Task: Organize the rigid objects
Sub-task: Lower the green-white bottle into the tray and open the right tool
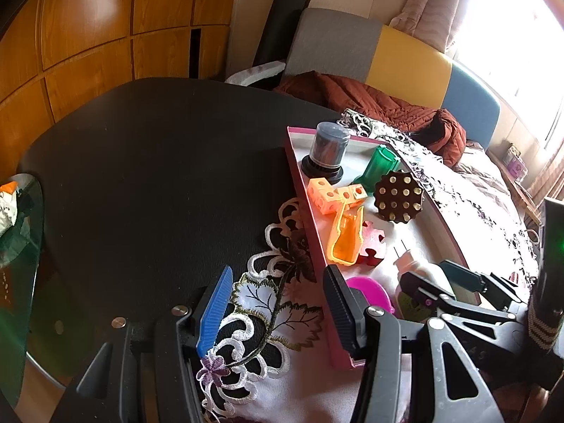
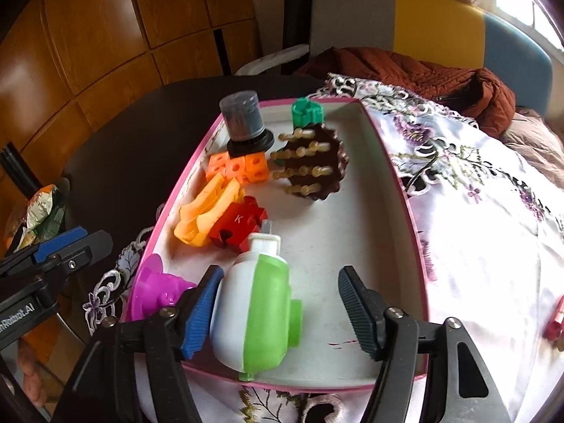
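White-green bottle [image 2: 253, 303] in pink-rimmed tray [image 2: 405, 190], right gripper [image 2: 282, 310] fingers apart — released.

Black round table [image 1: 148, 162]; embroidered white cloth [image 2: 476, 218] over its right part; pink-rimmed tray [image 2: 387, 162] on cloth.

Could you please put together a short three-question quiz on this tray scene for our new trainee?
1. True or false: the white and green bottle lies inside the pink-edged tray.
2. Which thing stands at the tray's far left corner? A) the grey canister B) the red puzzle piece C) the magenta lid
3. Fill in: the right gripper is ____ , with its right pad clear of the bottle.

Key
1. True: it lies on its side on the tray floor, between the right gripper's fingers.
2. A: the grey canister stands upright there, behind the orange cubes.
3. Open: only the blue left pad sits against the bottle.
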A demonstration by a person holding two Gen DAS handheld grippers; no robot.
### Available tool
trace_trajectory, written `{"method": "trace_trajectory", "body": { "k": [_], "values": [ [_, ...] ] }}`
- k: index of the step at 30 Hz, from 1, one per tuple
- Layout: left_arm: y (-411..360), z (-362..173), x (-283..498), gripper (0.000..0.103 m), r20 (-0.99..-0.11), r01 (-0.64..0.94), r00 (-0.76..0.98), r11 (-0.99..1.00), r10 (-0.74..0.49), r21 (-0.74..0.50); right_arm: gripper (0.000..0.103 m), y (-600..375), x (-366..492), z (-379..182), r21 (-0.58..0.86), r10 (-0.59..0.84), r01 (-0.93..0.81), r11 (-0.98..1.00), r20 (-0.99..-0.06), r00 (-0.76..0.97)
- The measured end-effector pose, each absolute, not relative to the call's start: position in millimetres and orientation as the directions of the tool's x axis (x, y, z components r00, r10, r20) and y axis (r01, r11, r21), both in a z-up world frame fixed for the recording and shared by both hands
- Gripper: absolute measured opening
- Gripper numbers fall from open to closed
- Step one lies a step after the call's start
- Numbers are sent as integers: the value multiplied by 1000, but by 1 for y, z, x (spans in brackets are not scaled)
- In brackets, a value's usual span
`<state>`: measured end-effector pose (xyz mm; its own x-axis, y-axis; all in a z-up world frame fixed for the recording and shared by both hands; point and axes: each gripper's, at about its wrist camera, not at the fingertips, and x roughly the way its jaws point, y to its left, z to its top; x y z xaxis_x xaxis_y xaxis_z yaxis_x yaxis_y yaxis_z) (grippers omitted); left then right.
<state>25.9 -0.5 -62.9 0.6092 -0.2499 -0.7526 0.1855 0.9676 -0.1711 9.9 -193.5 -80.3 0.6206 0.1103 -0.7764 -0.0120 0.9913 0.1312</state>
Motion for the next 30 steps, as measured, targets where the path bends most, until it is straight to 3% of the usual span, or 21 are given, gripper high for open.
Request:
{"method": "trace_trajectory", "body": {
  "k": [5, 21, 25, 30],
  "values": [
    [-2, -60, 24, 54, -749, 191, 614, 968, -249, -165, 77, -201, 1, -66, 143, 109, -2, 990, -743, 661],
    [-7, -55, 18, 54, -739, 210, 628, 967, -245, -142, 78, -234, -14, -40, 77, 9, 63, 995, -706, 708],
    [-12, -50, 14, 54, -726, 230, 644, 966, -241, -117, 84, -253, -17, -34, 61, -26, 96, 994, -700, 714],
    [-22, -43, 10, 54, -712, 265, 656, 960, -250, -92, 84, -284, -22, -28, 41, -81, 154, 987, -704, 706]
  ]
}}
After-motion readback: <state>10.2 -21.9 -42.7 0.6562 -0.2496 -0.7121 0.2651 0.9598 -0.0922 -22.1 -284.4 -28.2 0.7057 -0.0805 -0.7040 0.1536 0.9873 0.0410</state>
